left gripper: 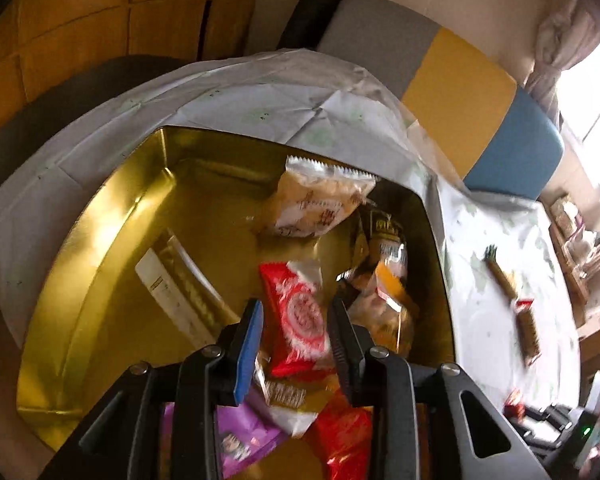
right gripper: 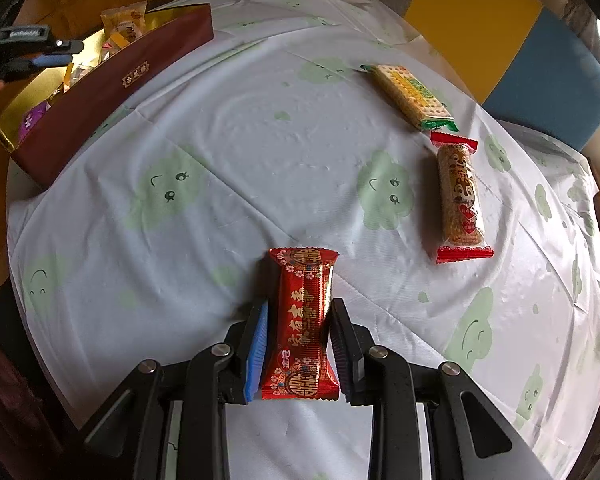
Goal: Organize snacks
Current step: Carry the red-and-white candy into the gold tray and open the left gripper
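Right wrist view looks down on a round table [right gripper: 260,152] under a white cloth printed with pale green smiling clouds. The right gripper [right gripper: 298,344] has its two jaws closed against the long sides of a red foil snack packet [right gripper: 300,320], which lies flat on the cloth, crimped ends fore and aft. Two more wrapped snacks lie well apart from it to the right: a green-trimmed cracker pack [right gripper: 410,94] and, just below that, a long rice bar [right gripper: 460,196] with red ends. At far left stands a dark red box [right gripper: 112,92] with a gold lining, already holding several packets, and the other gripper hangs above it.

Left wrist view peers into that gold interior. The left gripper [left gripper: 296,340] hovers over the pile, its jaws a little apart. A red-and-white packet [left gripper: 300,316] shows between them, but whether the pads touch it I cannot tell; it looks to be lying loose among the others.

These packets are likely light, crinkly and slippery, with brittle contents. A gentle pinch across the middle of the long sides, as the right gripper has now, should hold without crushing; the flat crimped ends would also serve.
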### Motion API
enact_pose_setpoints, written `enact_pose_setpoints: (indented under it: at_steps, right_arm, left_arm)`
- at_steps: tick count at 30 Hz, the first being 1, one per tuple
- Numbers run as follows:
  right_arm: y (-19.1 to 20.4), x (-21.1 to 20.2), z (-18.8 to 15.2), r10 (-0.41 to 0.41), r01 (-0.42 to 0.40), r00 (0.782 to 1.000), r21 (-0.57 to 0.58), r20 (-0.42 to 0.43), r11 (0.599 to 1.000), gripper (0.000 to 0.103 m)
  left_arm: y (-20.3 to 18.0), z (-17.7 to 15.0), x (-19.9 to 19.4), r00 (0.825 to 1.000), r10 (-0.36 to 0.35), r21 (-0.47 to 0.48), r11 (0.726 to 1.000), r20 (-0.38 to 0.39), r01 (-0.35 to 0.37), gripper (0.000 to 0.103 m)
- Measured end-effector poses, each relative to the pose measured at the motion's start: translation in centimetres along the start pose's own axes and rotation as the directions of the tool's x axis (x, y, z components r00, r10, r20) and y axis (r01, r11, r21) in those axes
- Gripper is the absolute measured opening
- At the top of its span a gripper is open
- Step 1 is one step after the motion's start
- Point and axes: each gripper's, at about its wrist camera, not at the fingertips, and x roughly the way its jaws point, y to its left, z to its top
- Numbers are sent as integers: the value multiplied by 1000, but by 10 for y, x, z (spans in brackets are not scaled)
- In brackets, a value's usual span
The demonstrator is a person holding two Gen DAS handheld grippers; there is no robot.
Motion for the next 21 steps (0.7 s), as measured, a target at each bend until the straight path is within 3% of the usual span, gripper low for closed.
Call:
enact_pose_setpoints:
  at_steps: [7,21]
  right_arm:
    - [3,1,1,-16,16,1000,-10,1,1000,30]
    - [6,-1,1,-33,33,999,-22,5,999,30]
  left_arm:
    - [-15,-20,-18,999,44,59,997,24,-46,34]
    - [-39,-46,-39,997,49,167,984,53,-57,38]
